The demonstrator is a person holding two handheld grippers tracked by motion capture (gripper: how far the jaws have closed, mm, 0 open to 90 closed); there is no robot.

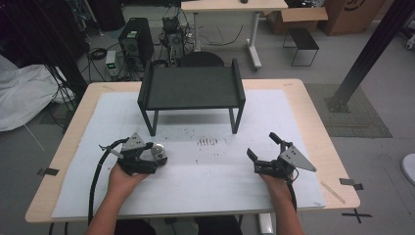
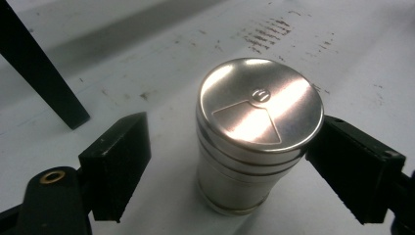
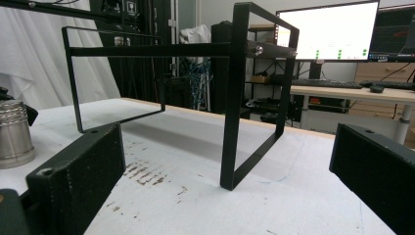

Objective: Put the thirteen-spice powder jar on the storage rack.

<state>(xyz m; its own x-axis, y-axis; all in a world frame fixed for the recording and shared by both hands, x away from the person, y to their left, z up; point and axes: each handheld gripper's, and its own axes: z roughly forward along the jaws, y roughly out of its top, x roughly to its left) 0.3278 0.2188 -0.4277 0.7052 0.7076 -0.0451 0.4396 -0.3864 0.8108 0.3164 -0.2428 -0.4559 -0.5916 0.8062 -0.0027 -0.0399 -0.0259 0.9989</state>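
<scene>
Left claw (image 2: pixel 230 161) spread around upright shiny metal canister (image 2: pixel 257 132); one pad touched, other stood apart. Right claw (image 3: pixel 235 181) spread, empty, near black metal rack (image 3: pixel 240 98) on white surface (image 3: pixel 195 161).

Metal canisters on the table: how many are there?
1. The metal canister stands upright on the white mat, between the left gripper's jaws, near the table's left front. The black stand might hide others.

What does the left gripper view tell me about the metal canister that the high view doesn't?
Left gripper view alone: the canister's shiny lid with a wedge mark, ringed grooves down its side, one pad touching at the lid's rim, a gap at the other. High view alone: the black shelf behind, and the right gripper open, apart. Both: the canister upright on the white mat between the left gripper's jaws.
</scene>
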